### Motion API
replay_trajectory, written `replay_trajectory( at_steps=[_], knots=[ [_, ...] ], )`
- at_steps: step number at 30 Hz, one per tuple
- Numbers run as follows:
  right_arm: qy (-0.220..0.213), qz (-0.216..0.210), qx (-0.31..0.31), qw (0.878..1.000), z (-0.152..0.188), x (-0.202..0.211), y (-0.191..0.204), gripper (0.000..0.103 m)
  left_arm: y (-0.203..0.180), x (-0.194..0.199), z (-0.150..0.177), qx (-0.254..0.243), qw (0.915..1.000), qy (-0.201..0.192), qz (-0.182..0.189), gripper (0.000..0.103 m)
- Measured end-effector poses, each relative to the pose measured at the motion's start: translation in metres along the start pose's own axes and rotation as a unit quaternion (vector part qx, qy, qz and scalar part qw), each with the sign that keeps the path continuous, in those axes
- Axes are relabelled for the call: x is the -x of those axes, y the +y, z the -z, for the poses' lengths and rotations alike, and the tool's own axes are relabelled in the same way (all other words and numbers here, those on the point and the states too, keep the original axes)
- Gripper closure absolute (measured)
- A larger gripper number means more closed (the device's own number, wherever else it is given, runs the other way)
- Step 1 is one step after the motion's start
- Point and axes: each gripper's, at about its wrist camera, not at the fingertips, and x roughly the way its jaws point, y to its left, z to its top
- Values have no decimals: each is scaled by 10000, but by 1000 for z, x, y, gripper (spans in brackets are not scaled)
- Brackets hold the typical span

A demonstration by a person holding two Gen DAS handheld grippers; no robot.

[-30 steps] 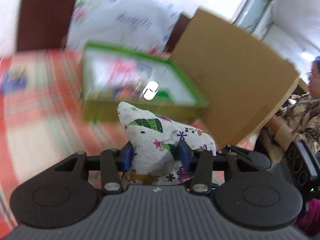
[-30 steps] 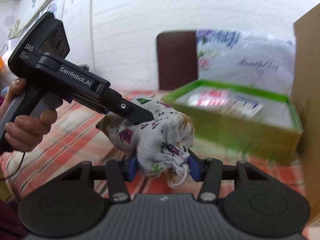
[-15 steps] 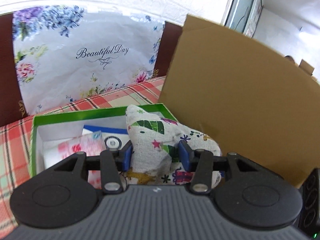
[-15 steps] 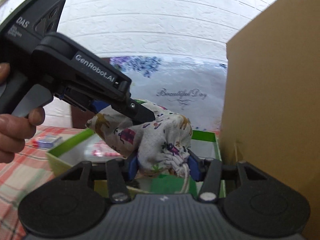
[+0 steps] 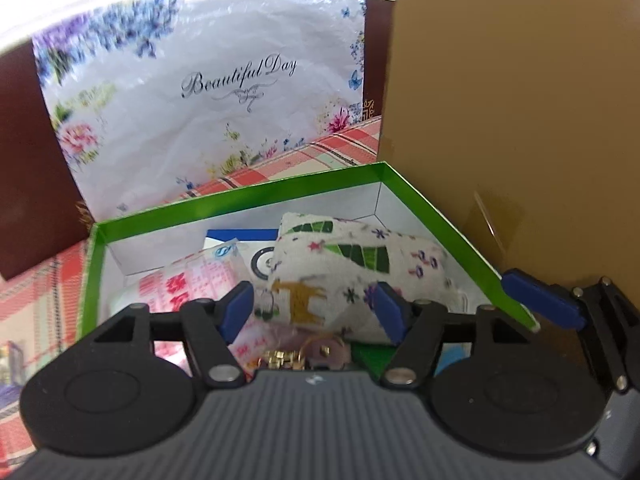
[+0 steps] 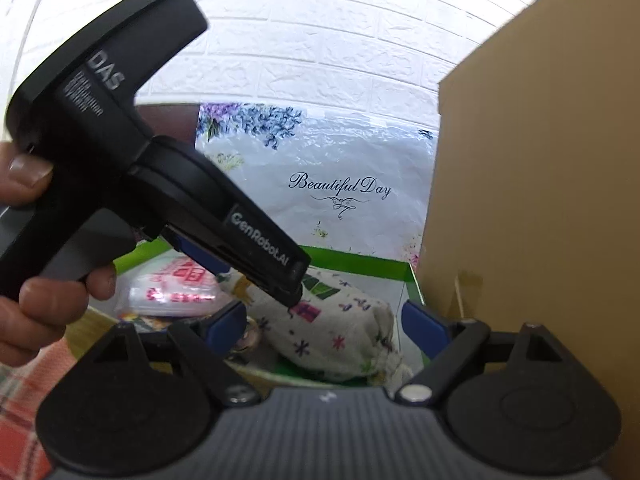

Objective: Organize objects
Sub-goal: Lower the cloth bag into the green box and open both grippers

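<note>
Brown cardboard, a tall sheet (image 5: 516, 120) of it, stands on your right and walls off that whole side, its lower edge just beside the right rim of the green box (image 5: 440, 216). Behind the box leans a white floral bag (image 5: 208, 92) printed "Beautiful Day", with a dark brown panel (image 5: 28, 152) at either side of it, and all of this sits on a red plaid cloth (image 5: 344, 144). Inside the box you have a pink-and-white printed packet (image 5: 188, 284) on the left, a blue-and-white carton (image 5: 248, 240) towards the back, and some small gold and pink pieces (image 5: 304, 354) at the near edge, too blurred to name. Your left hand (image 6: 36, 280) is wrapped round the handle of the left gripper (image 5: 316, 306), which angles down into the box from the left; your right gripper (image 6: 324, 322) points in over the near rim. Both tools have their blue pads spread apart, gripping nothing. The printed cloth pouch (image 5: 352, 264) lies in the right half of the box, resting partly on the packet. It sits in the gap between the left gripper's fingers, which seem not to press on it, and its drawstring end lies between and just ahead of the right gripper's spread fingers.
</note>
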Motion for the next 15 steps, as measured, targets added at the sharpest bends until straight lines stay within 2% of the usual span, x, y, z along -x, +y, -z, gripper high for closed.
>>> replay_trajectory(
  at_steps=[3, 8, 15],
  knots=[
    [-18, -13, -200, 9998, 4, 16, -1, 15, -8, 17, 9, -184, 9996, -97, -204, 34],
    [-15, -34, -405, 9992, 5, 39, -1, 12, -14, 39, 24, -72, 9993, -83, -348, 34],
    [483, -314, -664, 9961, 15, 48, 2, 12, -9, 62, 53, 198, 9986, 102, -488, 34]
  ],
)
